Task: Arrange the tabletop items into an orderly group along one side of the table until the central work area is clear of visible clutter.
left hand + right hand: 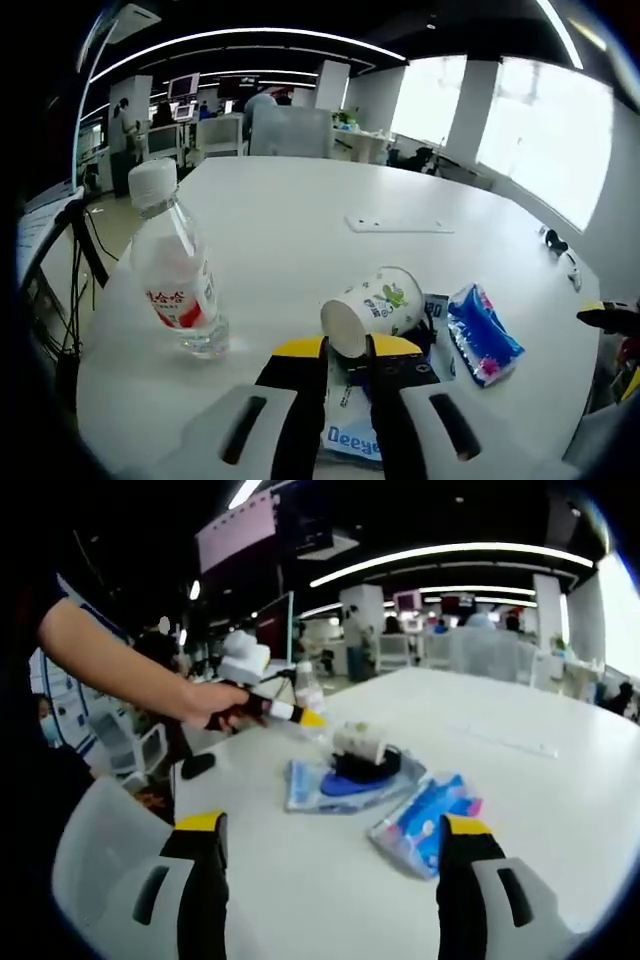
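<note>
The flat blue-and-white printed packet point(352, 432) lay largely hidden beneath the left jaws and the tipped white paper cup point(372, 308); its lettering was cut short. People far behind the desk were too blurred to tell.

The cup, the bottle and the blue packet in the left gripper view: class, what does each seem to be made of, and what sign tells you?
Cup: likely paper, matte white with green print, thin rolled rim.
Bottle: clear glossy plastic, see-through walls, white cap, red label.
Blue packet: probably thin plastic film, shiny and creased.
The left gripper is shut on the cup's rim.
</note>
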Demonstrator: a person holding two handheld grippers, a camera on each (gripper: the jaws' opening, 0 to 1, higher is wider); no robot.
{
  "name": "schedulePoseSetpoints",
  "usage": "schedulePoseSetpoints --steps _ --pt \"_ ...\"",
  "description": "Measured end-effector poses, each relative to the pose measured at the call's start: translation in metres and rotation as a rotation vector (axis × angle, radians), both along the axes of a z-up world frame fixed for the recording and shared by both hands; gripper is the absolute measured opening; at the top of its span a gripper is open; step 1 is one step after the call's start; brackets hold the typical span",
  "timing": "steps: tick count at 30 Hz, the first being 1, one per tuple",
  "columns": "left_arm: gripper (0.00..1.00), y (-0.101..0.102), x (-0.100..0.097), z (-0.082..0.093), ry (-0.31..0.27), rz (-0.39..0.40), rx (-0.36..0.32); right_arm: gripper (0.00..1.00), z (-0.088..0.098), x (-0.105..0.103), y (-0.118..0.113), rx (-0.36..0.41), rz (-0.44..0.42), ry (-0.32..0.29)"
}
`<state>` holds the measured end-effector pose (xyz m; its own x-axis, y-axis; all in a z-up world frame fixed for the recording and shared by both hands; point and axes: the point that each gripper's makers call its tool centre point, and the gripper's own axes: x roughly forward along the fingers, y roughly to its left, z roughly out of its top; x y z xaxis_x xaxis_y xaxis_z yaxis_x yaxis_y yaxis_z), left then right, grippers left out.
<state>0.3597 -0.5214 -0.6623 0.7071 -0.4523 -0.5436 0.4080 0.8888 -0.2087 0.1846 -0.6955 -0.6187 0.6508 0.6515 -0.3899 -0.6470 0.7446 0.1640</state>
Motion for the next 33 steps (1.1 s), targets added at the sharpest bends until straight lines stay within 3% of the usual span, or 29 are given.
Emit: schedulePoseSetpoints --steps 14,25,33 --pt "0.08 -0.020 0.006 -0.007 0.039 -0.022 -0.076 0.85 -0.007 0.002 -0.004 0.021 -0.010 0.010" --pt "0.04 -0.019 0.006 -0.012 0.071 0.005 -0.107 0.85 -0.008 0.005 -0.010 0.029 -0.019 0.012" --pt "0.02 -0.027 -0.002 -0.011 0.052 -0.083 -0.092 0.85 -0.013 0.003 -0.008 0.031 -0.019 0.023"
